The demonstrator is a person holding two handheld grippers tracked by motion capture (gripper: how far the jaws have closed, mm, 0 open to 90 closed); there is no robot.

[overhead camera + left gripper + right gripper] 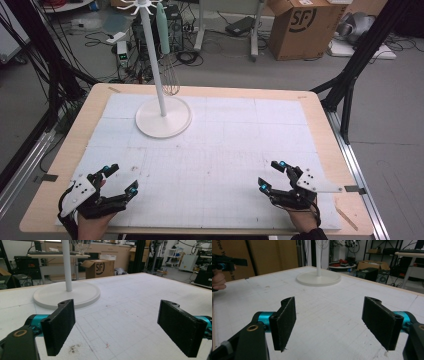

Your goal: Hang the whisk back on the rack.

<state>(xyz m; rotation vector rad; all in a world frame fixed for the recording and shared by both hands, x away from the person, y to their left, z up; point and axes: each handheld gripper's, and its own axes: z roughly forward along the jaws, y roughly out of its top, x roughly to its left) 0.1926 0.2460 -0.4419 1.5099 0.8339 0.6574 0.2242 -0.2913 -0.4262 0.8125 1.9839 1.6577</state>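
- Left hand-held gripper [118, 181] and right hand-held gripper [274, 175]: both at the near edge of the table [200, 92], jaws spread, nothing between them.
- White stand [163, 117]: far-left on the table, beyond both.
- Whisk [169, 65]: hangs upright from the stand's hooks, teal handle up, wires down, behind the pole.
- Left hand-held gripper sits nearer the stand; probably its reach.

A white stand [163, 117] holding a hanging whisk [170, 77] sits at the table's far left; left gripper [120, 179] and right gripper [271, 175] rest wide-jawed, empty, near the front edge.
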